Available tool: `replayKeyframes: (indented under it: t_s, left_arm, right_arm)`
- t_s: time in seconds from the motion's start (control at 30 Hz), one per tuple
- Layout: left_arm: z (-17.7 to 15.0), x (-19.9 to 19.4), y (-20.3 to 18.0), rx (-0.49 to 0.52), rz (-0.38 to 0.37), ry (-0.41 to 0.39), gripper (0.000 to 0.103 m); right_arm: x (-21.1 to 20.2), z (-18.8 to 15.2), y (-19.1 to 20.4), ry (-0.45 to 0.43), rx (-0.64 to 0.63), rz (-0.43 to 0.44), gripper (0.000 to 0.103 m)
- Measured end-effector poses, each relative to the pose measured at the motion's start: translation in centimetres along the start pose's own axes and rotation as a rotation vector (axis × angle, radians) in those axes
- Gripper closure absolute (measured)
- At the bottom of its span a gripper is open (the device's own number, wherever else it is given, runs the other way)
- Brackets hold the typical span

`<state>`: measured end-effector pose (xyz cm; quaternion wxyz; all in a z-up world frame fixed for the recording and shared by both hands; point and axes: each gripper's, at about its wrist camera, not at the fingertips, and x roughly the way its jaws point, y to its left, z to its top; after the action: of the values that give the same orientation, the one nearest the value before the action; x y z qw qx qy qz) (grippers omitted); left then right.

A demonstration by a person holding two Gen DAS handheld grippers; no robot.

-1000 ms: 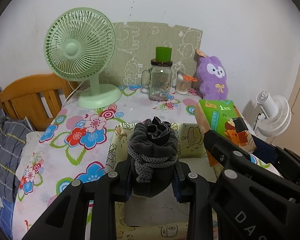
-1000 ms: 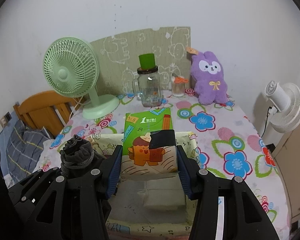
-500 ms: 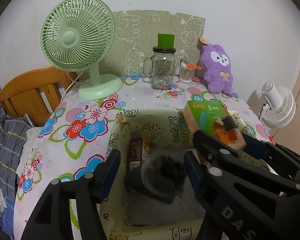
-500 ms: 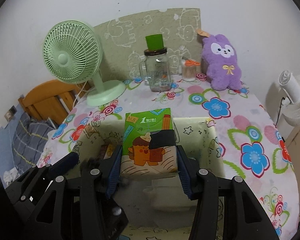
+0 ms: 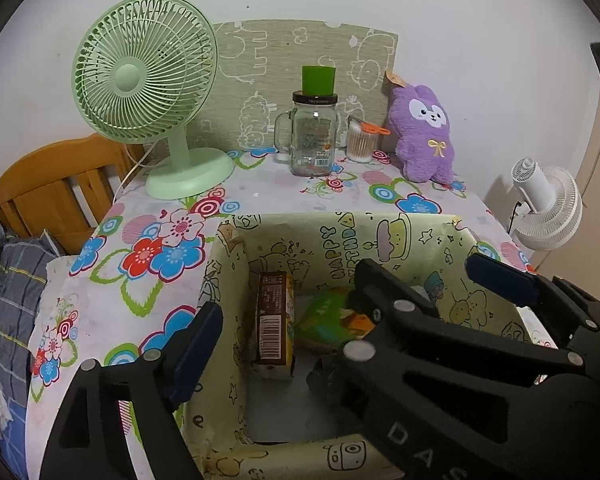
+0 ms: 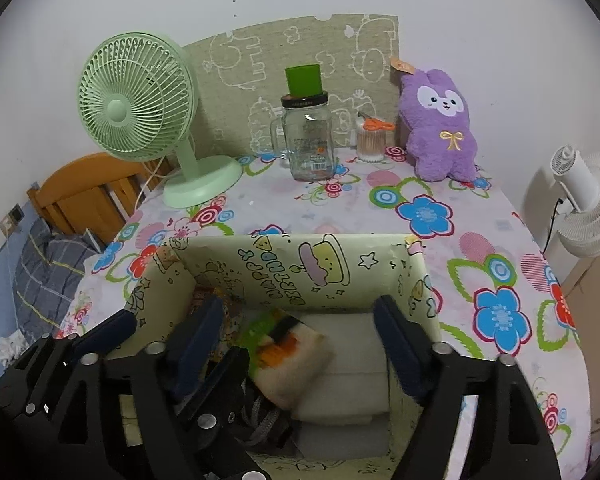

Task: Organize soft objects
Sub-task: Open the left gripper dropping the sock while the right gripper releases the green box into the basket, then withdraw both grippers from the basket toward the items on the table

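Jaws just opened on both grippers, tissue pack loose in box

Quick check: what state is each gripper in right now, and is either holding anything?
Left gripper: open, jaws just widened, holding nothing; the dark sock bundle lies in the box.
Right gripper: open, jaws just widened, green tissue pack released between them.

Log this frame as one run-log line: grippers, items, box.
left gripper: open, just released | right gripper: open, just released | tissue pack: in box | dark sock bundle: in box | storage box: on table
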<state>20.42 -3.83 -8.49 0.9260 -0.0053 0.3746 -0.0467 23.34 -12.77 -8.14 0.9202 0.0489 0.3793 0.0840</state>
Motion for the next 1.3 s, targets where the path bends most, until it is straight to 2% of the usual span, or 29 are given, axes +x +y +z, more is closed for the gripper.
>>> replayKeyframes:
  t_s: [0.37, 1.3]
  left_arm:
    - [-0.1, -2.4, -0.4, -0.003, 0.014, -0.041, 0.004]
    - [-1.6, -10.3, -1.5, 0.02, 0.009, -0.176, 0.0]
  right_arm:
    - [-2.9, -0.1, 0.0, -0.046, -0.002, -0.011, 0.012]
    - [-12.2, -1.8, 0.9, -0.194, -0.027, -0.041, 0.004]
